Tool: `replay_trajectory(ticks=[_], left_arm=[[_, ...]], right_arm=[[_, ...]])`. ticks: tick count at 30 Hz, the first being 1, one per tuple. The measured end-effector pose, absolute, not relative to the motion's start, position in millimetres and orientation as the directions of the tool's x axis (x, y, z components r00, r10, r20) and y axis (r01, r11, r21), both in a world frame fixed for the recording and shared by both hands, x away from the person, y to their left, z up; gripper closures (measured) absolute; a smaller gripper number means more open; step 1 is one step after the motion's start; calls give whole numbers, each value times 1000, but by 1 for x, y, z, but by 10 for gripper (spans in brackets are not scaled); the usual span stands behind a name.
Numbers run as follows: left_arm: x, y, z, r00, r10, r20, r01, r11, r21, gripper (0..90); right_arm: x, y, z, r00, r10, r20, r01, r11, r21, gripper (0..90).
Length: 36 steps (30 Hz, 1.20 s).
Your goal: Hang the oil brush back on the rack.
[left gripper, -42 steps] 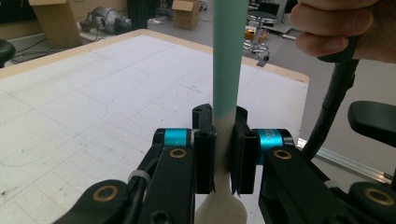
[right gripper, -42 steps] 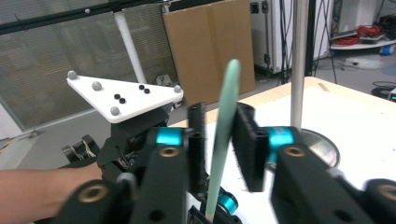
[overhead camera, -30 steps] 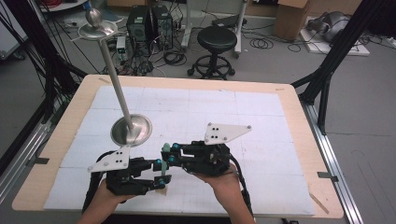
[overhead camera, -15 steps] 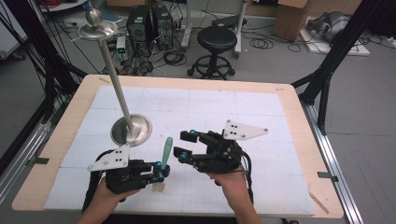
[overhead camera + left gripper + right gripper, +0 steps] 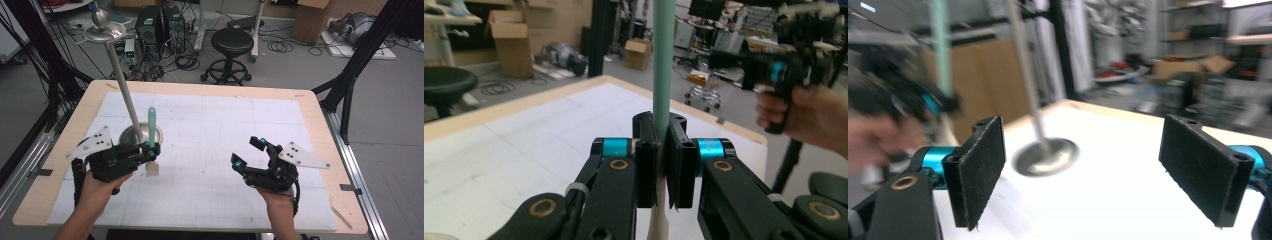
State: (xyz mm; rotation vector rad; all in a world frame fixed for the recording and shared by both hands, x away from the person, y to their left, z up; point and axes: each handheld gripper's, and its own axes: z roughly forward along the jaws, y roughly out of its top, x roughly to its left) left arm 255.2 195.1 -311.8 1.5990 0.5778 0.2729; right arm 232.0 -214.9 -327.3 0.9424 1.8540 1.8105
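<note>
Left gripper holds the brush upright; right gripper is empty.

The left gripper (image 5: pixel 150 150) is clamped on a brush (image 5: pixel 151 125) with a mint-green handle, standing upright above the table (image 5: pixel 210 90), its pale tip hanging below the jaws just beside the metal stand (image 5: pixel 131 112). The right gripper (image 5: pixel 249 154) sits well apart to the right, its jaws having just been opening, nothing between them, wide apart over the white mat (image 5: pixel 210 135).

Lab room (cluttered): floor cables (image 5: pixel 282 46), black stool (image 5: pixel 233 41), cardboard boxes (image 5: pixel 312 19).
</note>
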Motion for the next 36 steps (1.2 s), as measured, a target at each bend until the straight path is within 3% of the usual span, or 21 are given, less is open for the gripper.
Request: replay_trajectory(ticks=[3,9,18,21,36], left_arm=[[264,204,-295,823,546,-154,184,-1,983,837],[274,217,-273,817,553,-163,164,47,985,837],[287,231,-252,822,538,-186,162,93,982,838],[299,239,-251,814,528,-243,197,143,970,838],[312,246,-254,805,526,-275,228,153,961,838]], right_arm=[[227,-228,-334,-629,771,104,202,32,979,177],[222,-236,-348,-596,802,34,227,128,966,178],[222,-239,-358,-587,808,60,250,109,962,178],[221,-239,-359,-591,804,65,252,107,962,178],[221,-239,-360,-602,794,89,256,86,963,179]])
